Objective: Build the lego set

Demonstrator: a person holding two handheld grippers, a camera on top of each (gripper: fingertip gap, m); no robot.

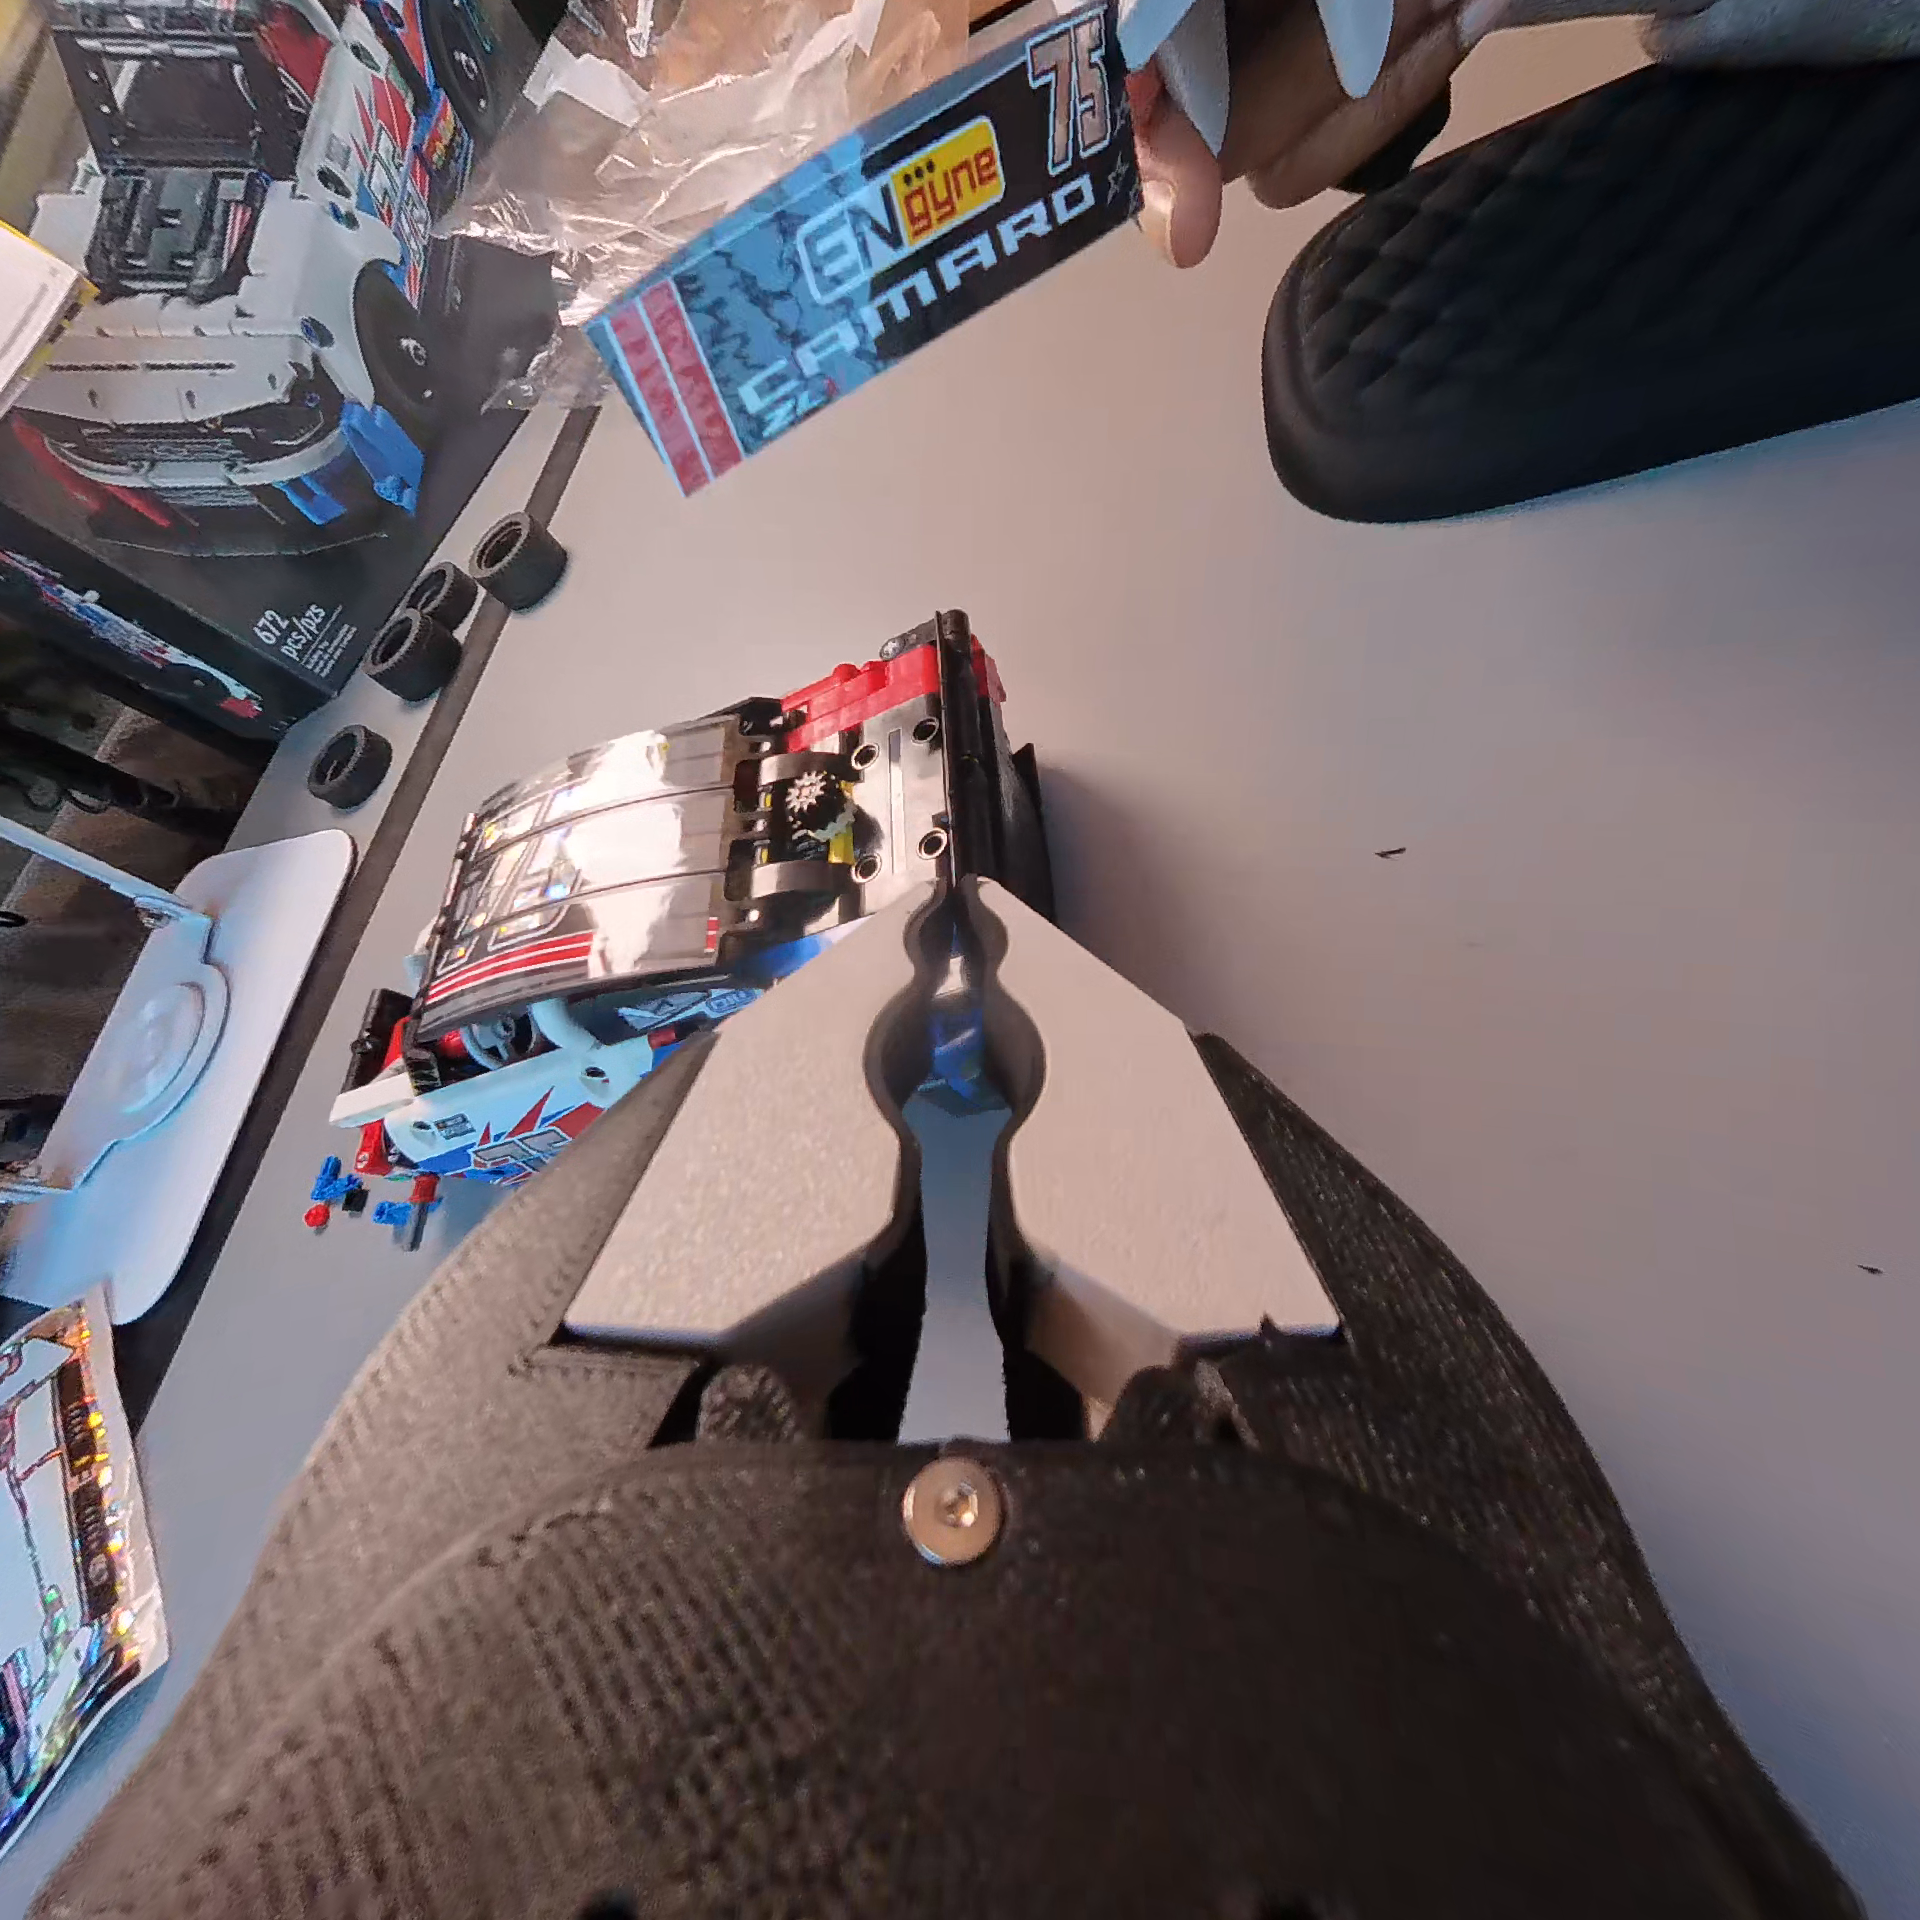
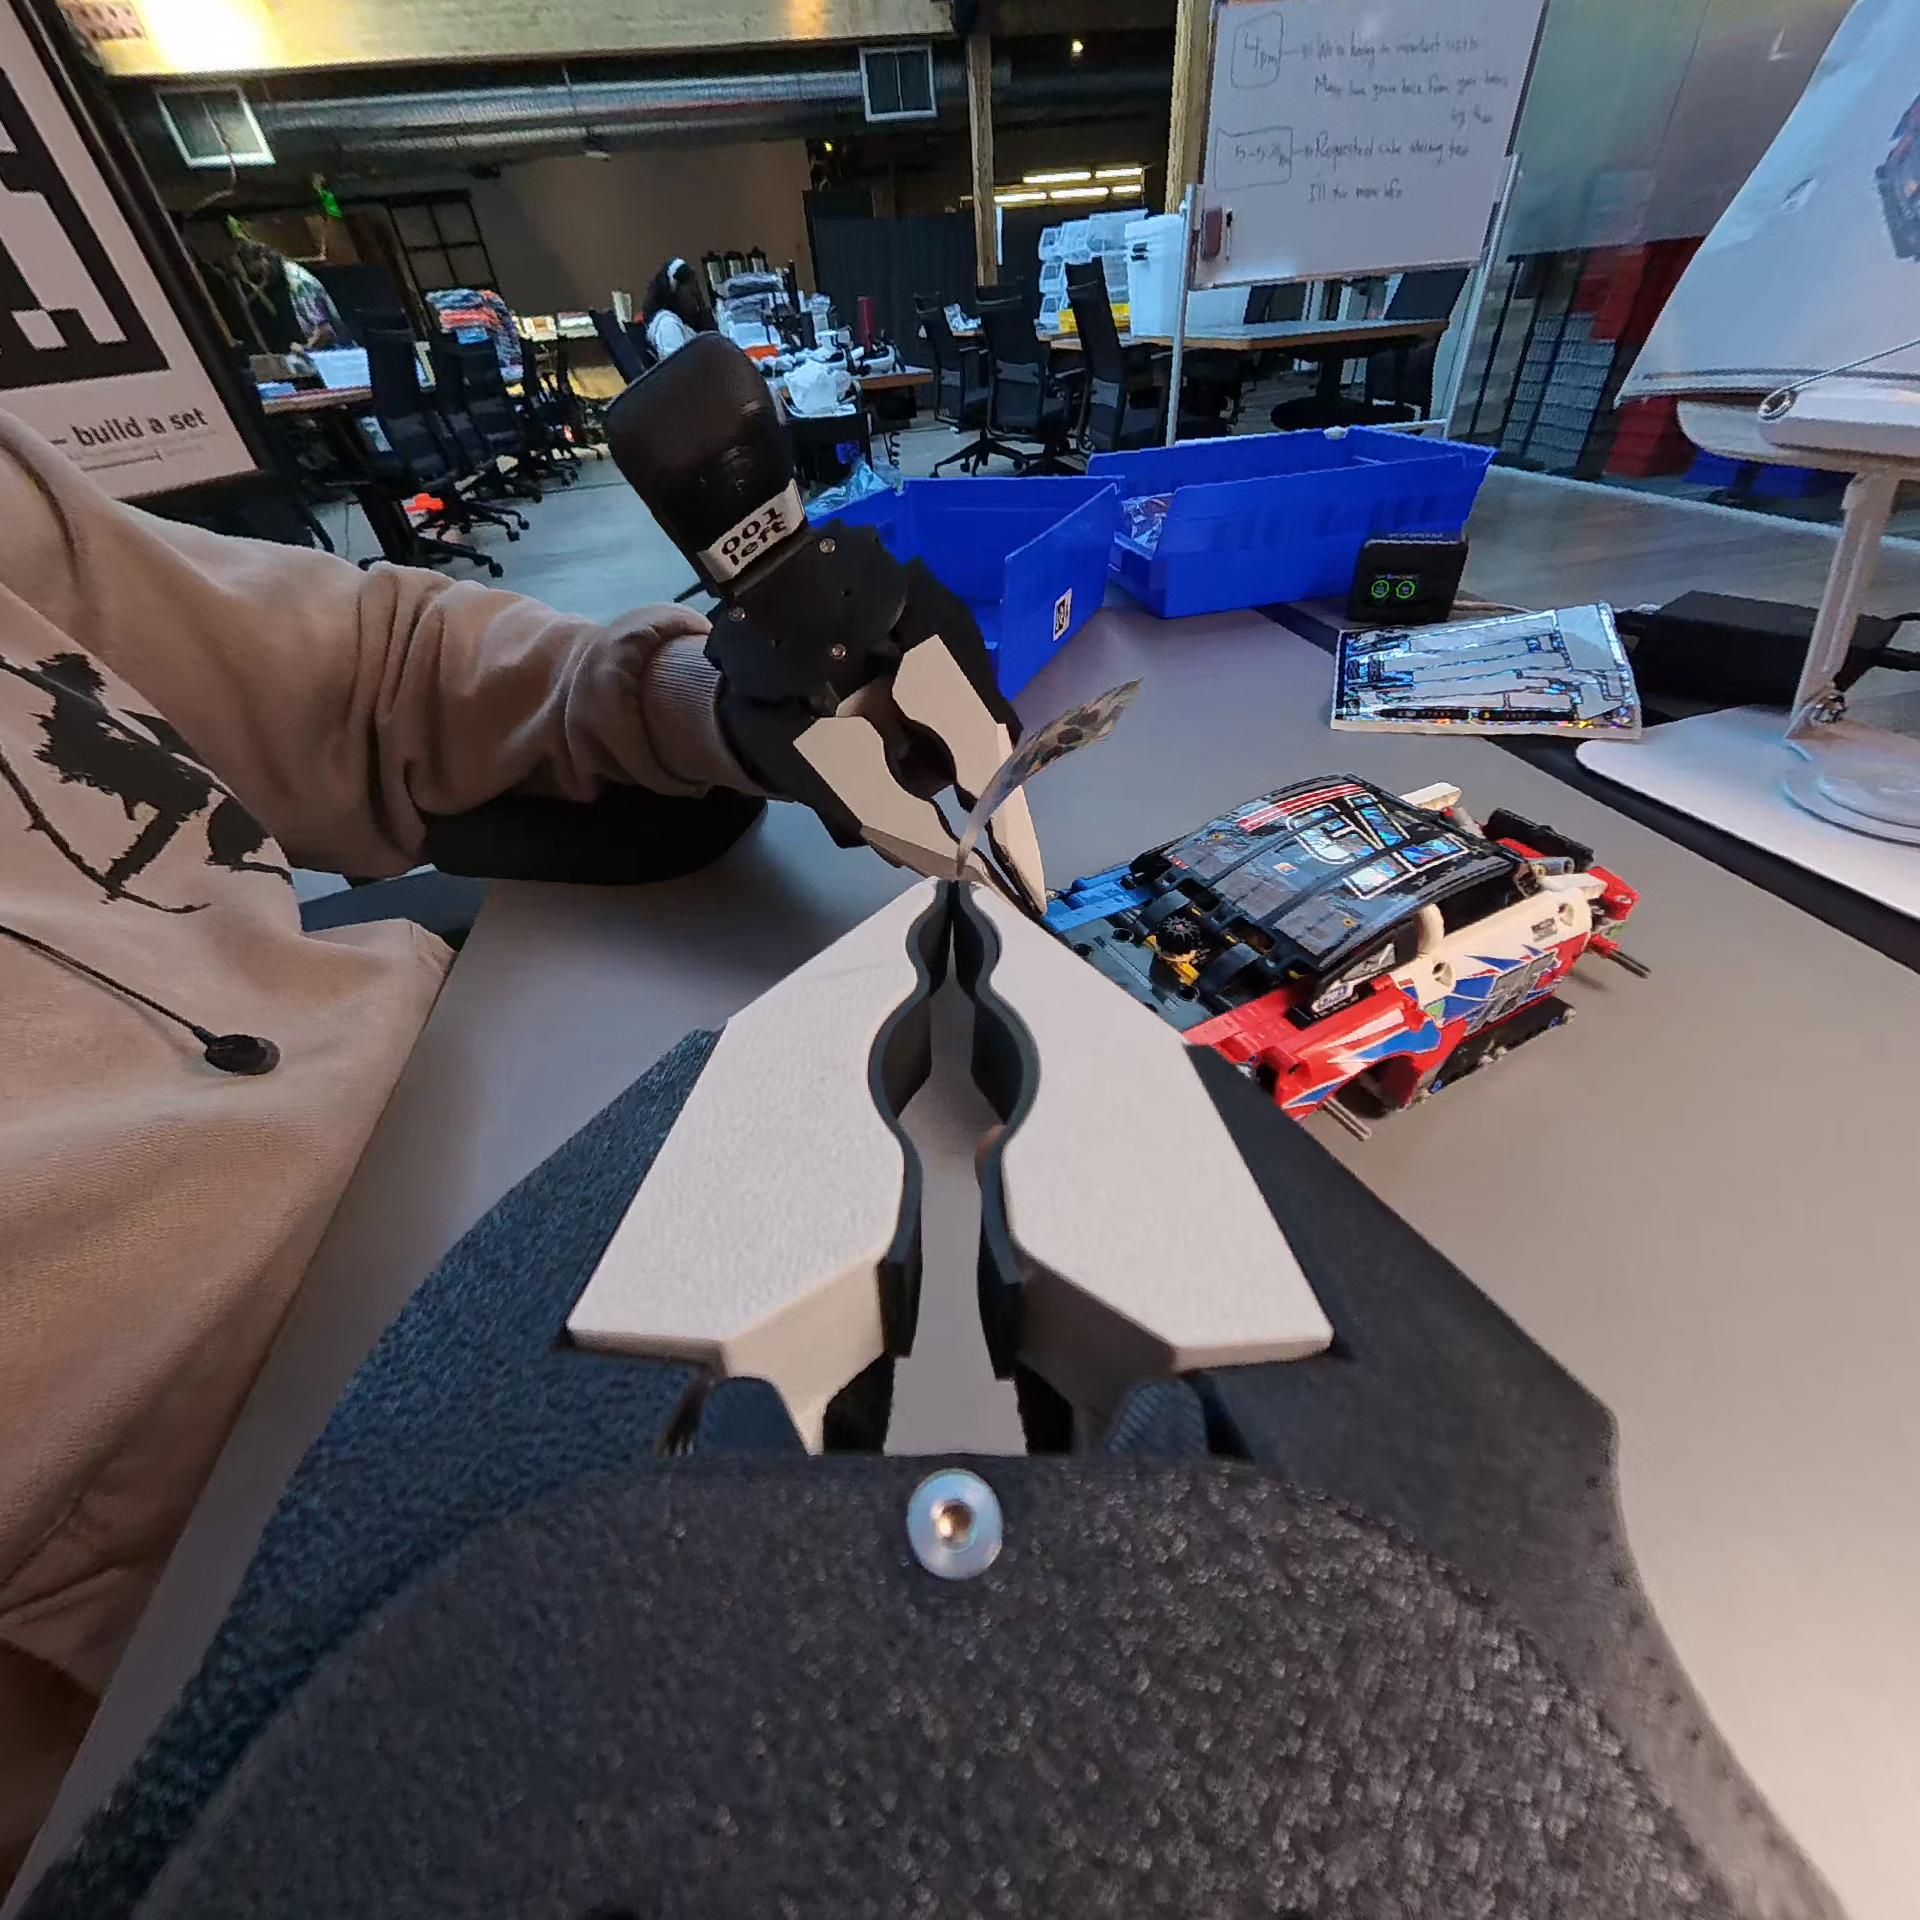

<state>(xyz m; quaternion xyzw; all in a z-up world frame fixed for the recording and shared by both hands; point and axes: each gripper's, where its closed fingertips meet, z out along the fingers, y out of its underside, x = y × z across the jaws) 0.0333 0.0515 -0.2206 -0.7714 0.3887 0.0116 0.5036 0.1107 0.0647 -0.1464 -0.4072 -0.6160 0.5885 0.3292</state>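
The part-built race car (image 1: 623,914) lies on the grey table (image 1: 1455,935), with a black roof, a white and blue body and a red end. It also shows in the right wrist view (image 2: 1351,914). My left gripper (image 1: 961,894) is shut, with its tips against the car's blue rear end; I cannot tell whether anything is between them. It shows in the right wrist view (image 2: 987,883) too. My right gripper (image 2: 951,896) is shut on the end of a long printed sticker (image 2: 1070,727), which curls upward. In the left wrist view the sticker (image 1: 883,260) hangs above the car, held at its far end beside the right gripper's black body (image 1: 1558,312).
The set's box (image 1: 208,364), several loose tyres (image 1: 436,623) and a crumpled plastic bag (image 1: 644,156) lie to the left. Small loose pieces (image 1: 374,1195) sit by the car's nose. A shiny sticker sheet (image 2: 1486,675), a white stand base (image 2: 1766,769) and blue bins (image 2: 1299,520) are beyond the car.
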